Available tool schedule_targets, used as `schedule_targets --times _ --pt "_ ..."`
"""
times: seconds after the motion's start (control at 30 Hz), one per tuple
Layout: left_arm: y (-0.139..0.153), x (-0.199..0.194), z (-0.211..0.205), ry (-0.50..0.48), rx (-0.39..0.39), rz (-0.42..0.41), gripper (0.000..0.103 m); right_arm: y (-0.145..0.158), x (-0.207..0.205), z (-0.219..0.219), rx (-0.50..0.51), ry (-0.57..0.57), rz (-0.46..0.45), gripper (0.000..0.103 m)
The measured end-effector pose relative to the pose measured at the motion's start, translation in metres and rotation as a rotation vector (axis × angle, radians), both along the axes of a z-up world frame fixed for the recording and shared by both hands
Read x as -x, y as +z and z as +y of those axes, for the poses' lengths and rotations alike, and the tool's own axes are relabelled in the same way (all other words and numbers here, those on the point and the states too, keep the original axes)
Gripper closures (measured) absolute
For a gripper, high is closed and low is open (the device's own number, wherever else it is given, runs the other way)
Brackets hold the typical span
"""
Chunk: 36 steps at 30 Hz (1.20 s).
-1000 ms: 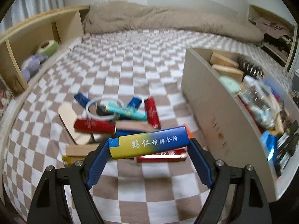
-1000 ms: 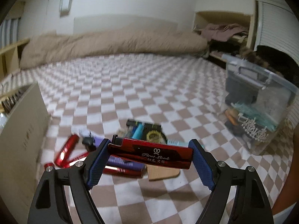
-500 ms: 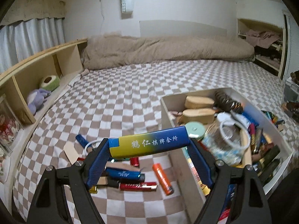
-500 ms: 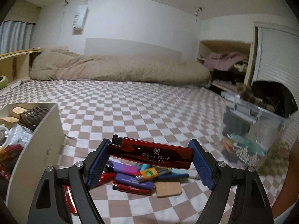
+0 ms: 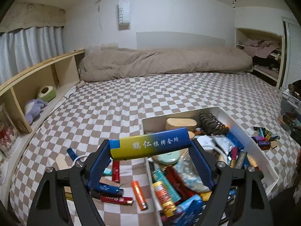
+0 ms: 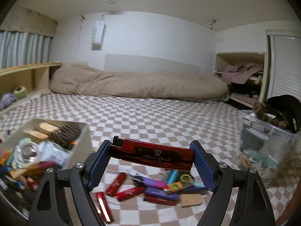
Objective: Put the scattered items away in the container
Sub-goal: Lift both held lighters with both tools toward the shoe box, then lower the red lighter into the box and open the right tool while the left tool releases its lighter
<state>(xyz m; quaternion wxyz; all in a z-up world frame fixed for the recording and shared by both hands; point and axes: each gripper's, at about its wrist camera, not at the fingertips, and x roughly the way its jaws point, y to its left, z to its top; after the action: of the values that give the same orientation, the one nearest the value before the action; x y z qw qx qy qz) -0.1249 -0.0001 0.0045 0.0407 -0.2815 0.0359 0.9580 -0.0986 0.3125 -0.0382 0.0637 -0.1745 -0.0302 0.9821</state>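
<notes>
Both my tongs lifted since earlier. Left gripper [image 5: 150,148] clamps blue-yellow lighter [image 5: 150,144] above white box [image 5: 242,131] edge. Right gripper [image 6: 151,157] clamps red lighter [image 6: 151,156] above lighter pile [image 6: 150,188] on checkered bedsheet [image 6: 150,116].

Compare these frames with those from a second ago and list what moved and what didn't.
Both hand-held grippers rose and swung toward the white box: the left now holds its blue-yellow lighter over its near end, the right lifted its red lighter. Both grips unchanged; the piles stayed put.
</notes>
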Motion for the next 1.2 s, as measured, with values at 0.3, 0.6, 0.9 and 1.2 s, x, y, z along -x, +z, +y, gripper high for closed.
schedule_targets --times 0.3,0.6,0.9,1.2 --pt "0.004 0.014 0.026 -0.047 -0.055 0.0 0.02 0.004 -0.003 -0.044 -0.022 0.159 -0.015 0.019" --pt "-0.004 0.011 0.017 -0.017 -0.156 -0.011 0.02 0.002 -0.005 -0.083 -0.031 0.278 -0.057 0.019" --pt "-0.019 0.005 0.019 -0.028 -0.138 -0.024 0.02 -0.006 0.005 -0.13 -0.06 0.401 -0.169 0.019" --pt "-0.026 0.003 0.02 -0.045 -0.138 -0.037 0.02 -0.02 0.015 -0.154 -0.13 0.454 -0.241 0.019"
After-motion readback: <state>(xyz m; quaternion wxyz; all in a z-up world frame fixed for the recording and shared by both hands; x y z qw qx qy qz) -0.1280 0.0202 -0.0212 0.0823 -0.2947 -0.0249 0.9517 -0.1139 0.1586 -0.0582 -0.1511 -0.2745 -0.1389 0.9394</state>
